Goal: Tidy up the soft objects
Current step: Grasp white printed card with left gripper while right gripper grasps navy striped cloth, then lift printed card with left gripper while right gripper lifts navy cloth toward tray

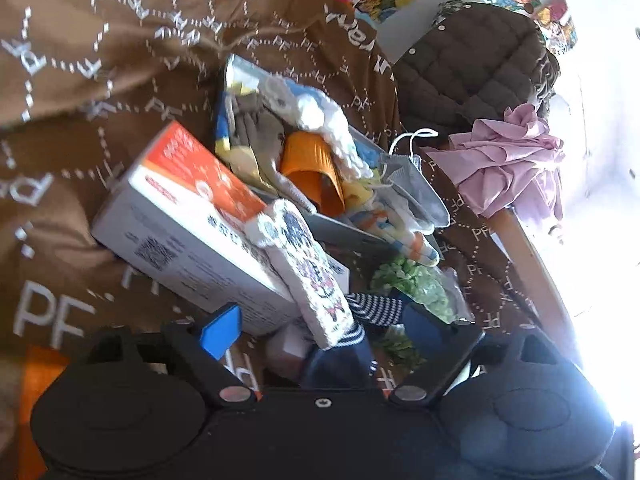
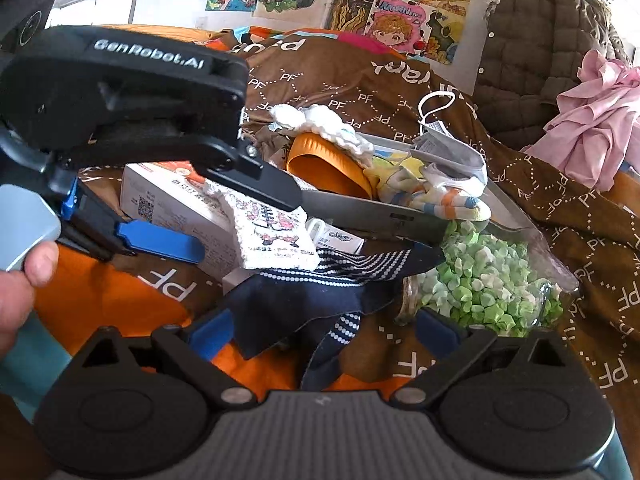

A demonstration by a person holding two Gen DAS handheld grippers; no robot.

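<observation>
Navy striped sock point(image 2: 296, 300) is seen lying loose between the spread fingers of the right gripper point(image 2: 320, 332) – nothing grasped. Left gripper point(image 1: 320, 320) is also spread wide, empty, w/ printed cloth point(image 1: 304, 272) draped just before the tray point(image 2: 372, 210). Tray is already piled w/ soft items; sock & cloth are judged left – approx. half done.

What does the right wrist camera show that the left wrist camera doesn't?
Only the right wrist view shows the left gripper from outside, open over the white patterned cloth, plus the person's hand holding it. Only the left wrist view shows the top of the orange-and-white box. Both share the grey tray of soft items, the orange slipper, the navy striped sock and the bag of green paper stars.
</observation>
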